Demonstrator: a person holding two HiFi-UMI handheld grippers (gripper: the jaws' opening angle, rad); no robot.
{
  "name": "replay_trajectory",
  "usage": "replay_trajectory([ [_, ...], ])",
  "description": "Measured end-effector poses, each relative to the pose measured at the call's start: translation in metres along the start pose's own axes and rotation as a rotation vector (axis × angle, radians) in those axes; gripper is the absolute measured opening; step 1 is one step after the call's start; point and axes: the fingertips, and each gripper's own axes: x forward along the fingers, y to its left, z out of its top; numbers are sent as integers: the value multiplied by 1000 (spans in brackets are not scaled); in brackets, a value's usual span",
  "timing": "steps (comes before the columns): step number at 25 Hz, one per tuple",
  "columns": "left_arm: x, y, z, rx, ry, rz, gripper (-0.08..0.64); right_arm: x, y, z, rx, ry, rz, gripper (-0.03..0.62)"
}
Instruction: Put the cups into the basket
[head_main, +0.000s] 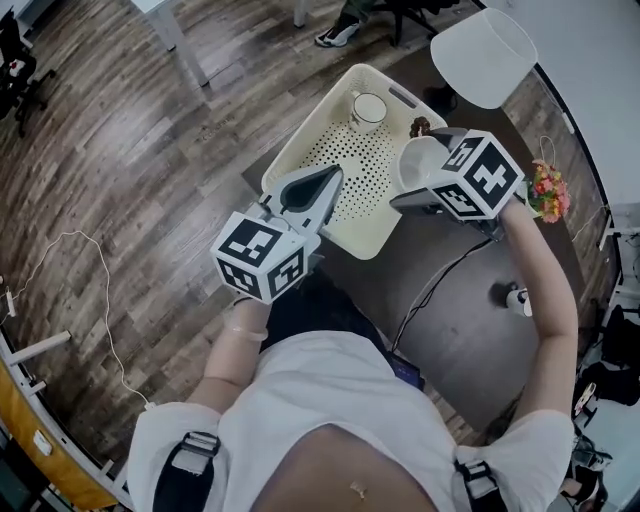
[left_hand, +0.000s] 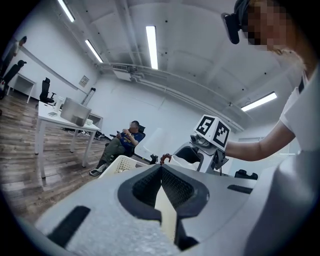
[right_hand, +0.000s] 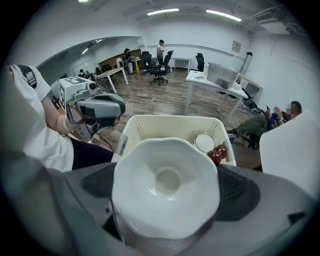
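Note:
A cream perforated basket (head_main: 300, 140) stands on a dark table, with a white mug (head_main: 368, 108) in its far corner. My right gripper (head_main: 420, 170) is over the basket's right rim, shut on a white cup (head_main: 416, 158) with a wavy rim. The right gripper view shows that cup (right_hand: 165, 185) filling the jaws, mouth towards the camera, with the basket (right_hand: 165, 125) and mug (right_hand: 204, 142) beyond. My left gripper (head_main: 322, 182) hovers over the basket's near left part, shut with nothing in it; its pads (left_hand: 172, 187) meet.
A small brown object (head_main: 420, 126) lies beside the mug in the basket. A white chair (head_main: 483, 42) stands behind, flowers (head_main: 548, 192) at the right. A cable (head_main: 430, 290) crosses the dark table (head_main: 460, 330). A person (left_hand: 122, 137) sits further off by a white desk (left_hand: 65, 120).

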Motion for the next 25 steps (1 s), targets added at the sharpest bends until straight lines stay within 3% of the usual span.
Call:
replay_trajectory([
  [13,-15,73,22,-24,-30,93,11,54,-6,67,-76,-12,51,563],
  [25,-26,139,24,-49,-32,177,11,117,1,78,-98,-2,92,563],
])
